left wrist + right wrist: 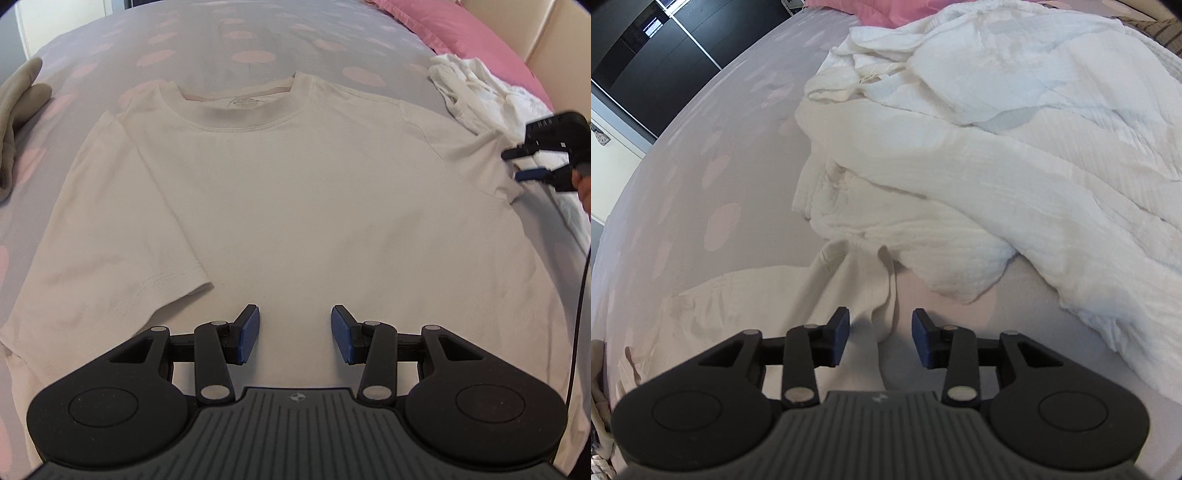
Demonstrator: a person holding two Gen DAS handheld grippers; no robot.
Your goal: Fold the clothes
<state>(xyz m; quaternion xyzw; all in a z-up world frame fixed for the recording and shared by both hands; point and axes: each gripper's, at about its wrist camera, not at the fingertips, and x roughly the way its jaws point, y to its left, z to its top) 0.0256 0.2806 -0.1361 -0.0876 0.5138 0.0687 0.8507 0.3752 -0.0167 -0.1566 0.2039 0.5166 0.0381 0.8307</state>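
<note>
The left gripper (295,334) sits at the bottom centre of its own view, angled down over the lower middle of the white T-shirt (280,192), its blue pads spread with only flat cloth beneath them and nothing pinched. The right gripper (880,338) shows at the bottom centre of its view and again at the right edge of the left view, tongs apart. A bunched fold of the shirt's sleeve (882,295) runs up between its fingers, but the pads do not seem to press it, though blur makes that uncertain.

One T-shirt lies spread face up across the middle of the dotted bedcover (192,40). One heap of white laundry (1015,147) fills the upper right, one beige cloth (16,122) sits at the left edge, and one pink pillow (461,29) at the top right. The neck label (243,103) is too small to read.
</note>
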